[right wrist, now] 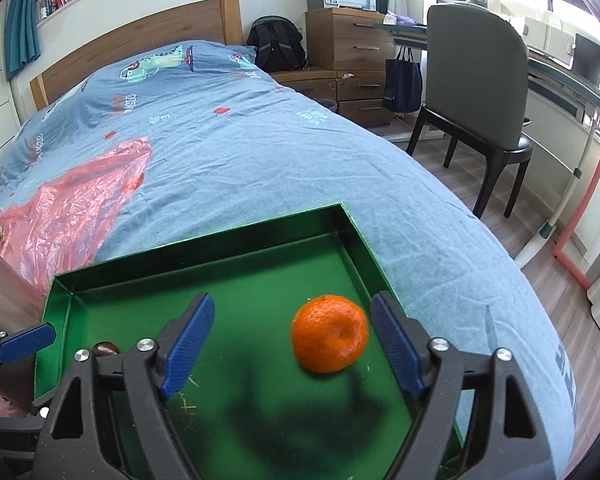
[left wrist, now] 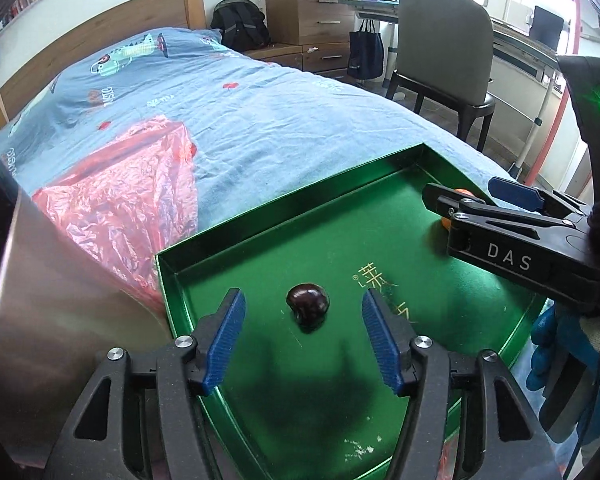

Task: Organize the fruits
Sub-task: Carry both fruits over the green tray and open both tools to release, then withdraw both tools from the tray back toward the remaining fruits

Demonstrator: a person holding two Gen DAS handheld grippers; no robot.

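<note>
Fruits lie in a shallow green rectangular tray point(right wrist: 204, 276) that rests on a bed with a blue printed cover point(right wrist: 260, 160). One is a round orange mandarin point(right wrist: 329, 333), sitting on the tray floor near the right wall; its dimpled end faces up and toward the camera, and it has no clear long axis. The other is a small dark glossy chestnut-like fruit point(left wrist: 308, 303), nearer the tray's left side, slightly wider than tall in the left wrist view, its broad side lying across the picture.

The right gripper point(right wrist: 292, 344) hangs over the mandarin with its blue-padded jaws spread wide; the fruit sits between them, close to the right pad, but no pad presses on it. The left gripper point(left wrist: 303, 340) stands partly open around the dark fruit, with clear gaps on both sides and nothing held.

A crumpled red plastic bag point(left wrist: 128, 200) lies on the cover, left of the tray. A gloved blue hand point(left wrist: 560, 356) shows at the right edge of the left wrist view.
</note>
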